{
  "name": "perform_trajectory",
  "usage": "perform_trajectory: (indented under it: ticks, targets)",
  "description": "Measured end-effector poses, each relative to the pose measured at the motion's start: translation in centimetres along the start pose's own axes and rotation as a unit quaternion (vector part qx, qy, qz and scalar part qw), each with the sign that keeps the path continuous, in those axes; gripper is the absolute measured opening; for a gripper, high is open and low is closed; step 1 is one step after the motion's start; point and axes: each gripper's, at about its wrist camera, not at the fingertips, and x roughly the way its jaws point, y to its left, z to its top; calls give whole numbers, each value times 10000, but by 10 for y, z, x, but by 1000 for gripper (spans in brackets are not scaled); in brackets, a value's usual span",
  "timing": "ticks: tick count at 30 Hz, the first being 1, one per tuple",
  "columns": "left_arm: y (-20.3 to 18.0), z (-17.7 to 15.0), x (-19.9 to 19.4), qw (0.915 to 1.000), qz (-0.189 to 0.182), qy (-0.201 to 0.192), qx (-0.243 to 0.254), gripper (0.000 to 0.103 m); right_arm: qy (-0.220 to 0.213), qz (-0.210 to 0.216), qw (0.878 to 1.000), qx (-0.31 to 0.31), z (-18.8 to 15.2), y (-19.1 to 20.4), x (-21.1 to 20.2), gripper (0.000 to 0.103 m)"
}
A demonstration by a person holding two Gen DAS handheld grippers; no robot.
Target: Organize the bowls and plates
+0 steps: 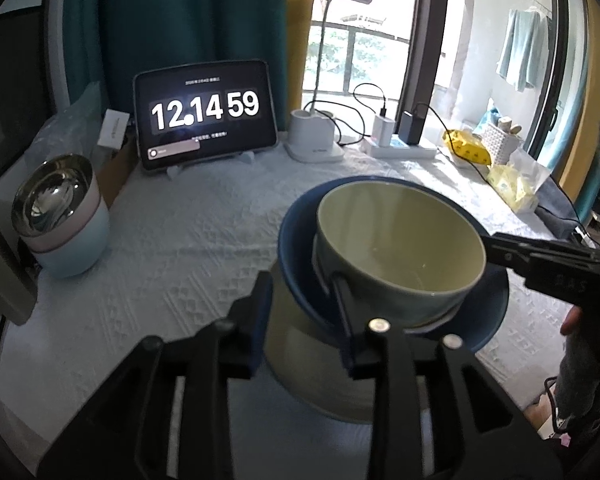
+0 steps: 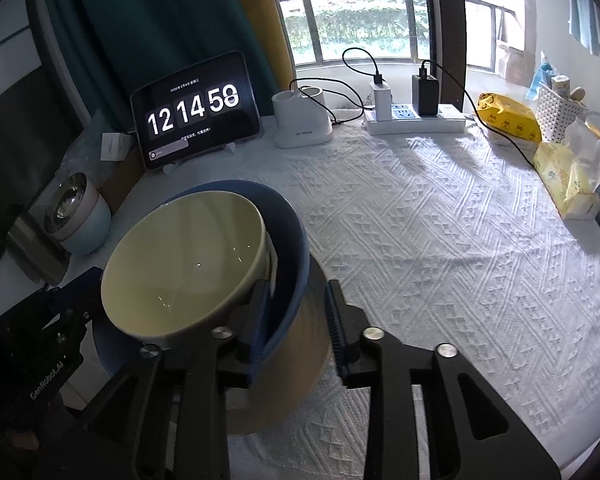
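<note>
Open at the left claw (image 1: 300, 308), astride the blue bowl's (image 1: 296, 240) near rim, pads not pressing. Same at the right claw (image 2: 296, 320) on the opposite rim (one finger inside, one outside). Nested inside the blue bowl, a cream bowl (image 1: 400, 240); beneath both, a beige bowl (image 1: 308, 368) on the white surface (image 1: 180, 260). Well apart at left, a steel bowl (image 1: 52, 196); behind, a tablet (image 1: 204, 116).

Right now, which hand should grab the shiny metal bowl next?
Left, probably. The shiny metal bowl sits far left, nearer the left gripper. The right gripper is on the far side of the bowl stack, so it would have to cross over.
</note>
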Motion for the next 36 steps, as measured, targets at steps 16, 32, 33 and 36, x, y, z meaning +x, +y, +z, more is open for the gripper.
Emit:
perform_trajectory:
  ticks: [16, 32, 33, 36]
  targets:
    - [-34, 13, -58, 9965, -77, -835, -11, 49, -560, -179, 9982, 117, -4, -27, -61, 52]
    - [-81, 24, -110, 9870, -489, -1512, 244, 66, -1268, -640, 9898, 77, -13, -45, -133, 52]
    - [-83, 25, -114, 9861, -486, -1567, 267, 68, -1318, -675, 9889, 67, -13, -46, -138, 52]
    - [-91, 26, -126, 9826, -524, -1749, 354, 74, -1474, -745, 9863, 52, -15, -48, -151, 52]
